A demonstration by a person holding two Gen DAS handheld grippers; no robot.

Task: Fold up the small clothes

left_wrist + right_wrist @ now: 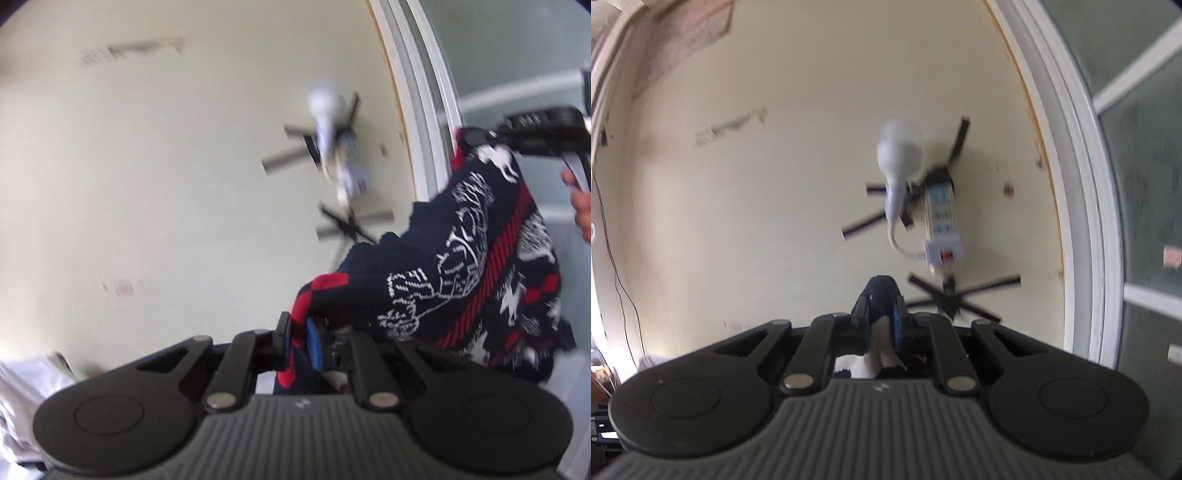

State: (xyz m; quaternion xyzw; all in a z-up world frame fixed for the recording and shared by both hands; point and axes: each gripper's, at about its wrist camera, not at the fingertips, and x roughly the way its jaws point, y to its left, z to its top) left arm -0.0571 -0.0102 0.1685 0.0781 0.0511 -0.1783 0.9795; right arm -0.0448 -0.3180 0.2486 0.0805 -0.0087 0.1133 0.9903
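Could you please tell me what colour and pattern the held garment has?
Navy knit sweater with red stripes and white motifs, best seen in the left wrist view.

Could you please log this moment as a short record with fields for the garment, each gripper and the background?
garment: dark navy knitted sweater with red and white pattern, lifted in the air, stretched between both grippers
left gripper: shut on a red-trimmed edge
right gripper: shut on a navy fold
background: cream wall with a taped white power strip and white bulb

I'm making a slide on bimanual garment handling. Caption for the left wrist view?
Left claw and right claw hold a navy, red and white patterned knit garment aloft before a cream wall.
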